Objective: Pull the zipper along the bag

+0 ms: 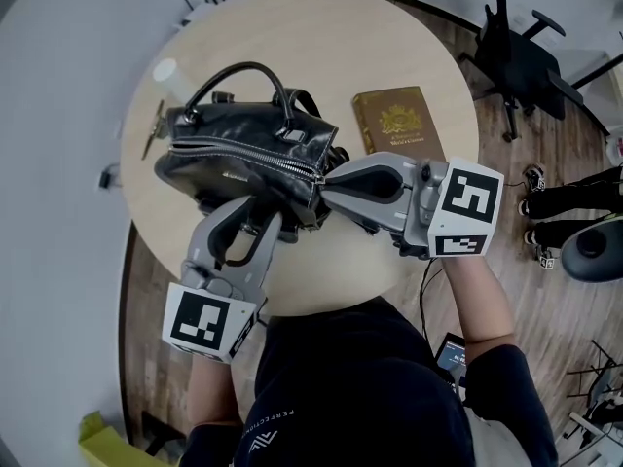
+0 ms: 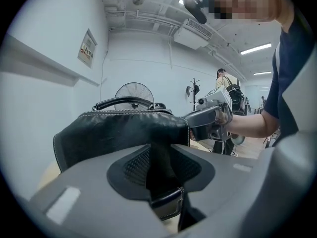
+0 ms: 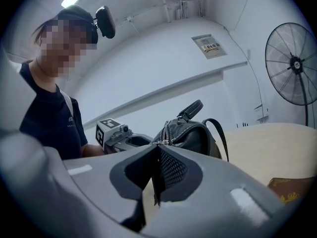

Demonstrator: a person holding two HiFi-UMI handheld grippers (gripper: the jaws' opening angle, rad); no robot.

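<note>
A glossy black leather bag (image 1: 229, 168) is gleaming near the left edge of the pale beige wood table (image 1: 321, 47), its zipper (image 1: 243, 157) glinting silver. A brown book (image 1: 397, 125) (gold crest on its cover) is sitting toward the right edge. The left gripper (image 1: 251, 224) and right gripper (image 1: 331, 185) are showing grey bodies, black pads and black-and-white square-patterned cubes.

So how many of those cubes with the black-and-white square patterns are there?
2. One cube sits at the back of the left gripper, lower left in the head view; the other cube is on the right gripper, at the right near the book. None seems hidden.
</note>
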